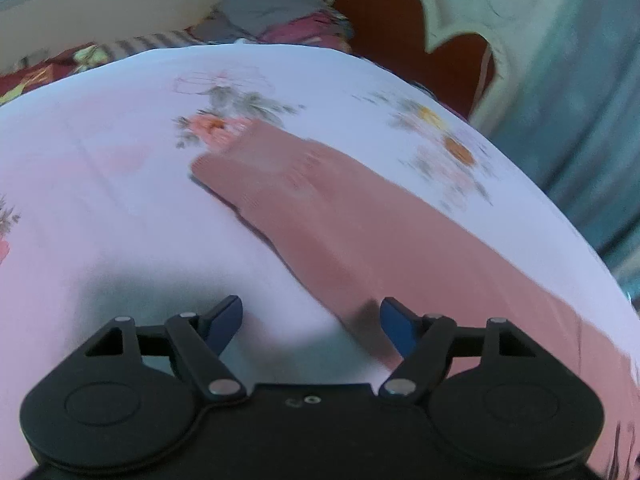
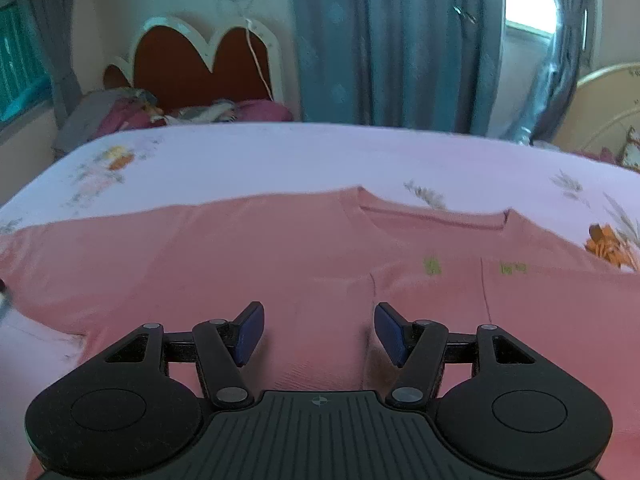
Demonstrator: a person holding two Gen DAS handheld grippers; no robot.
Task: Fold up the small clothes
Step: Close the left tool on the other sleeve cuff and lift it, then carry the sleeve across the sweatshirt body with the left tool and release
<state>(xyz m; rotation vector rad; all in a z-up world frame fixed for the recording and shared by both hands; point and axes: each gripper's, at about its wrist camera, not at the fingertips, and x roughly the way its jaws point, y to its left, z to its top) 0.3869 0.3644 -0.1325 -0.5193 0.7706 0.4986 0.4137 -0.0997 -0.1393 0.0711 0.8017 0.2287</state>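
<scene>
A pink long-sleeved top (image 2: 260,248) lies spread flat on the bed sheet (image 2: 280,160), its neckline (image 2: 432,220) towards the far side and small green print (image 2: 432,266) on the chest. My right gripper (image 2: 319,308) hovers open over the top's body, with nothing between its fingers. In the left wrist view one pink sleeve (image 1: 340,216) stretches diagonally across the sheet (image 1: 120,200). My left gripper (image 1: 311,304) is open just above the sheet, its right finger (image 1: 394,324) at the sleeve's edge. Nothing is gripped.
The sheet is pale pink with flower prints. A red headboard with a white scalloped frame (image 2: 188,64) stands at the bed's far end, with a heap of pillows and cloth (image 2: 132,114) below it. Blue curtains (image 2: 380,40) hang behind the bed.
</scene>
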